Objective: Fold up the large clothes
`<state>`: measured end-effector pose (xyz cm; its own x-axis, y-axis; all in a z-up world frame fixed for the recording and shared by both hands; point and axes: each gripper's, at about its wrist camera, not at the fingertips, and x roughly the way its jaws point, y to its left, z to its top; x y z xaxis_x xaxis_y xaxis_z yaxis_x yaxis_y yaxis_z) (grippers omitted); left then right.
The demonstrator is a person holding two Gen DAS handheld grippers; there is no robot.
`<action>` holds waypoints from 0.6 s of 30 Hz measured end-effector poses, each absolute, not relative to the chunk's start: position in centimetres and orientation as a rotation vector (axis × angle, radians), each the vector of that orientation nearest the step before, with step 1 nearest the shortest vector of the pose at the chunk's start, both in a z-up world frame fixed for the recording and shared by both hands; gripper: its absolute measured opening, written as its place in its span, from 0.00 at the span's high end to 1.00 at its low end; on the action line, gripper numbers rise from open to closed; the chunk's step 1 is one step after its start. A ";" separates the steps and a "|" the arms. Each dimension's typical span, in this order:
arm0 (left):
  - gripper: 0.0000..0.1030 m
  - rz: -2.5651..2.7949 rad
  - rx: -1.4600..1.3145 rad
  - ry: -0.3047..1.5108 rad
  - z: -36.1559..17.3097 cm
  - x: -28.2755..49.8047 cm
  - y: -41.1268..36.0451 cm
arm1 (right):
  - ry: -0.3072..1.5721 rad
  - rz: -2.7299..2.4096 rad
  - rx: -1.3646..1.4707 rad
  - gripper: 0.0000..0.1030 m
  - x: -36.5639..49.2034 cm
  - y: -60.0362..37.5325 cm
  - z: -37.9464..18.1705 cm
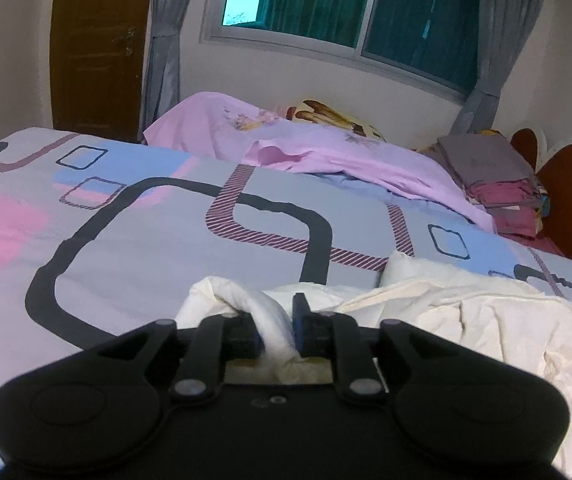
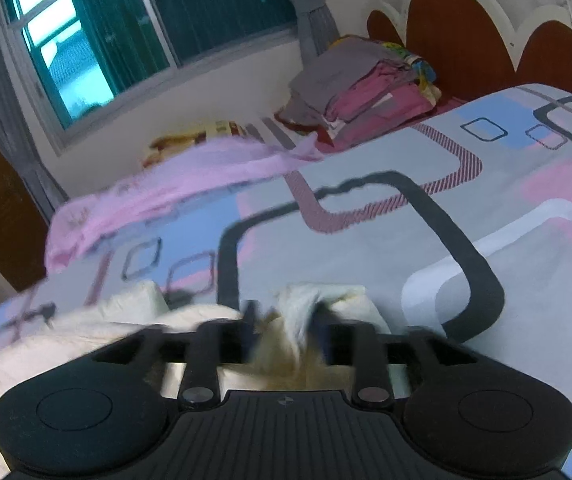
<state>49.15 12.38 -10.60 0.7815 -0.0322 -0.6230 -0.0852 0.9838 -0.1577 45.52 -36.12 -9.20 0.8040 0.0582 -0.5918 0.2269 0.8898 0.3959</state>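
Cream garment (image 1: 466, 320) on the bed (image 1: 166, 248): left tool (image 1: 276, 330) pinches a fold; right tool (image 2: 284, 332) gapes around cloth; lay edges flat together.

left gripper (image 1: 276, 326) jaws pinch cream garment (image 1: 466, 320) on bedspread (image 1: 146, 248).

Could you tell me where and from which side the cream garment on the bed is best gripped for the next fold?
Probably at the two bunched far corners of the cream garment: each is a thick roll standing proud of the patterned bedspread, whereas the middle lies flat and crumpled. Come from the near edge, angled downward. The left gripper pinches one roll already; the right gripper straddles the other, blurred and looser.
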 end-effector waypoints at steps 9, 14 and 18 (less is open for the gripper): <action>0.02 0.027 -0.188 0.591 -7.7 47.0 13.4 | 0.491 -0.082 0.274 0.17 43.2 -33.7 -5.7; 0.09 0.025 -0.116 0.531 -6.9 44.8 13.2 | 0.487 -0.030 0.192 0.17 42.0 -31.4 -5.8; 0.10 -0.063 -0.041 0.527 -7.5 43.5 10.7 | 0.490 0.026 0.105 0.24 41.5 -28.3 -6.4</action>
